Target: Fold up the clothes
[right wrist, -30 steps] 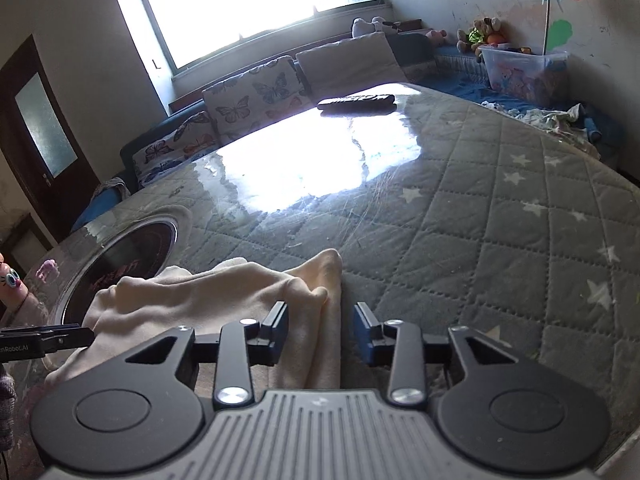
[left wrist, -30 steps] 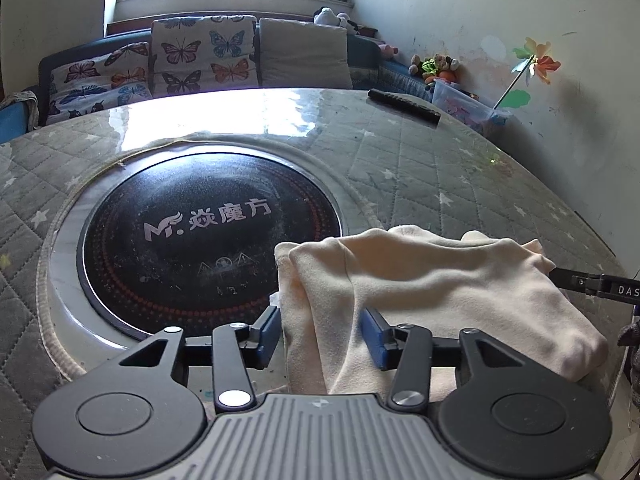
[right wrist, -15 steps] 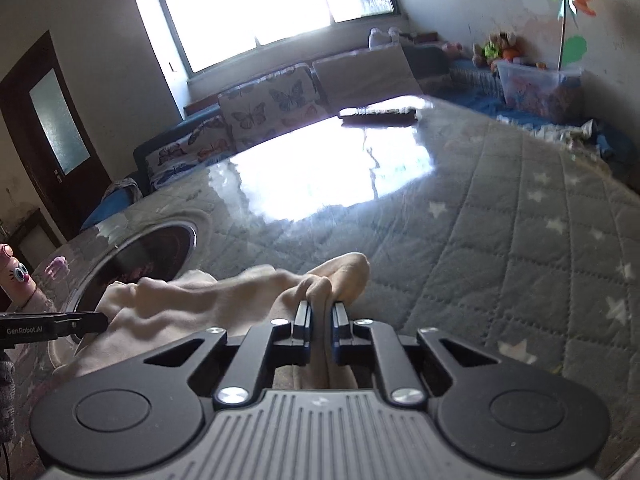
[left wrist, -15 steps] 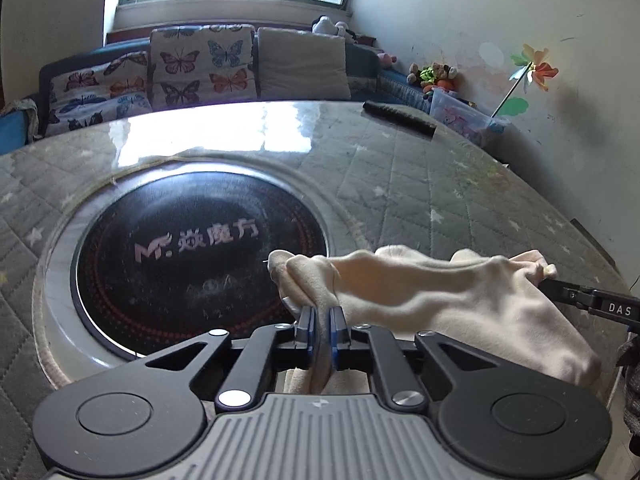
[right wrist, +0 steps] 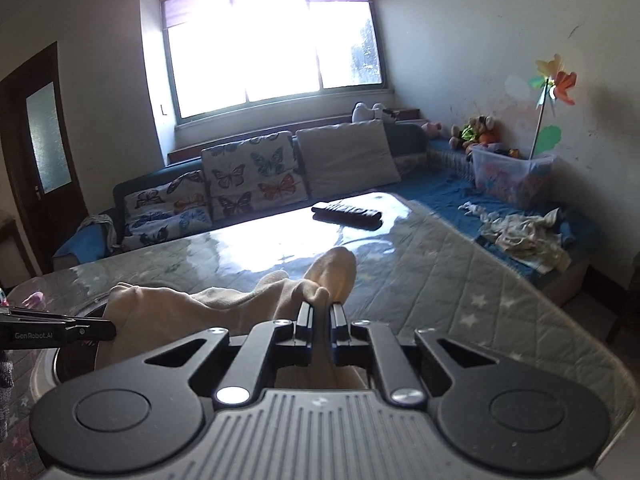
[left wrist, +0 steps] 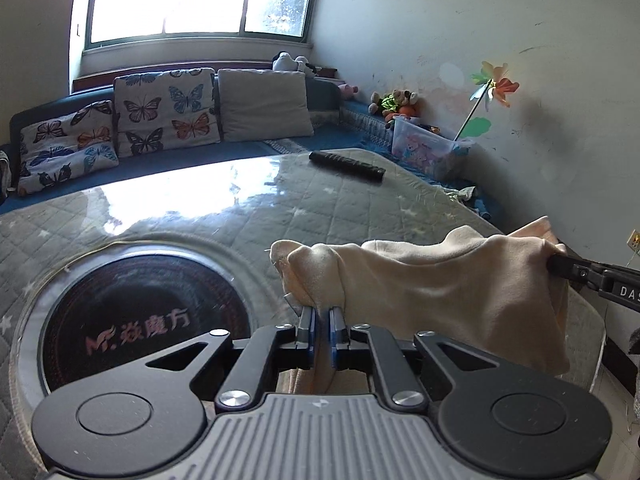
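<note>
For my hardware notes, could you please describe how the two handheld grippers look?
Both match: the left gripper and right gripper have black linkage arms with silver pivot screws, round black discs, a ribbed grey body and blue-lined fingers. One bears white "GenRobot.AI" lettering.

Big window (right wrist: pixel 268 44) on far wall, bright daylight, glare on quilted table (right wrist: pixel 460 276). Blue sofa (right wrist: pixel 436 184) below w/ butterfly cushions (right wrist: pixel 252 176) + plain cushion (right wrist: pixel 344 156). Dark door (right wrist: pixel 40 152) at left. White wall (left wrist: pixel 500 20) on right, scuffed, w/ pinwheel (right wrist: pixel 554 76), plush toys (right wrist: pixel 476 132), clear bin (right wrist: pixel 508 172). Remote (right wrist: pixel 346 214) on table.
</note>
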